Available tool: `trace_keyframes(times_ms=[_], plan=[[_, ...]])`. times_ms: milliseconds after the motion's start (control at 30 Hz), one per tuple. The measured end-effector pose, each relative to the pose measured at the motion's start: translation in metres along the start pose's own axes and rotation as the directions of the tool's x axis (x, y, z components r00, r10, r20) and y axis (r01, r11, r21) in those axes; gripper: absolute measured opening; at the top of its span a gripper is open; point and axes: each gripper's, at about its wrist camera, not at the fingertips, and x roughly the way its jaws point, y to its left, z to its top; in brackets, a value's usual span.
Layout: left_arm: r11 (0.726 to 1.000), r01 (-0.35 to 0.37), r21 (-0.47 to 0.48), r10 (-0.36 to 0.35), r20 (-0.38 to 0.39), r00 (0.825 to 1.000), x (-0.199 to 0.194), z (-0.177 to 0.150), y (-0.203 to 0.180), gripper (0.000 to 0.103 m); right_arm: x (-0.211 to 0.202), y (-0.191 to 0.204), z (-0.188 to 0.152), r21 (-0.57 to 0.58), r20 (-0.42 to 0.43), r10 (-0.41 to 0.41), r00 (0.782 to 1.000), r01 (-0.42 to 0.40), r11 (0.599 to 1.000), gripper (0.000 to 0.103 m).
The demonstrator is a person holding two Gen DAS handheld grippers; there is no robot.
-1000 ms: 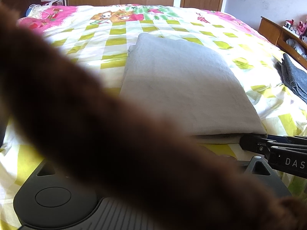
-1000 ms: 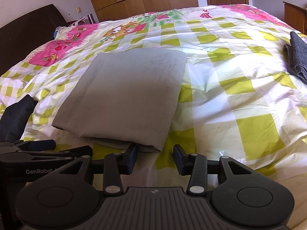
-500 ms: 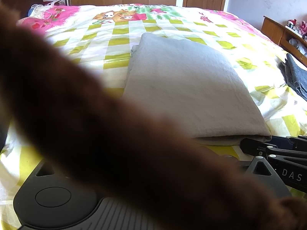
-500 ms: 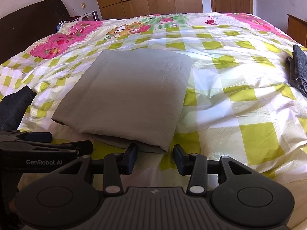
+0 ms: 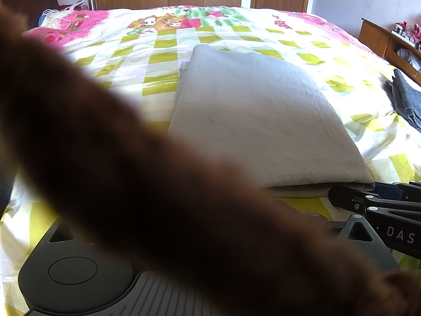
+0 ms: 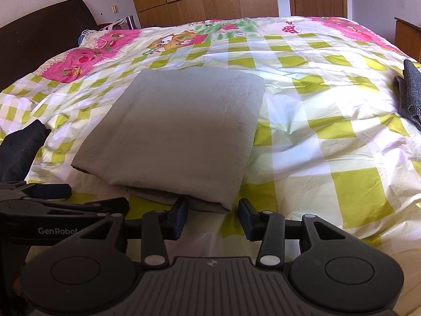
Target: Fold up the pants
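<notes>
Right hand-held gripper (image 6: 212,217) gapes before folded pants (image 6: 181,134).

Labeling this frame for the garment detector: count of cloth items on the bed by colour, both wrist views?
Grey folded pants: 1
Dark grey garment at the bed's right edge: 1
Black garment at the left edge: 1
Total: 3
The blurred brown thing across the left wrist view is not counted; I cannot tell what it is.
</notes>
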Motion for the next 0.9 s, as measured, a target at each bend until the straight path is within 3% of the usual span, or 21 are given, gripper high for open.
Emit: trace_keyframes(times_ms=[900], plan=[[1.0,-0.005,0.001,0.005,0.008,1.0,-0.0034,0.0011,-0.0006,0.101,-0.0043,0.0091,-0.0019,-0.047,0.024,-0.012,1.0,0.013,0.999,0.058]])
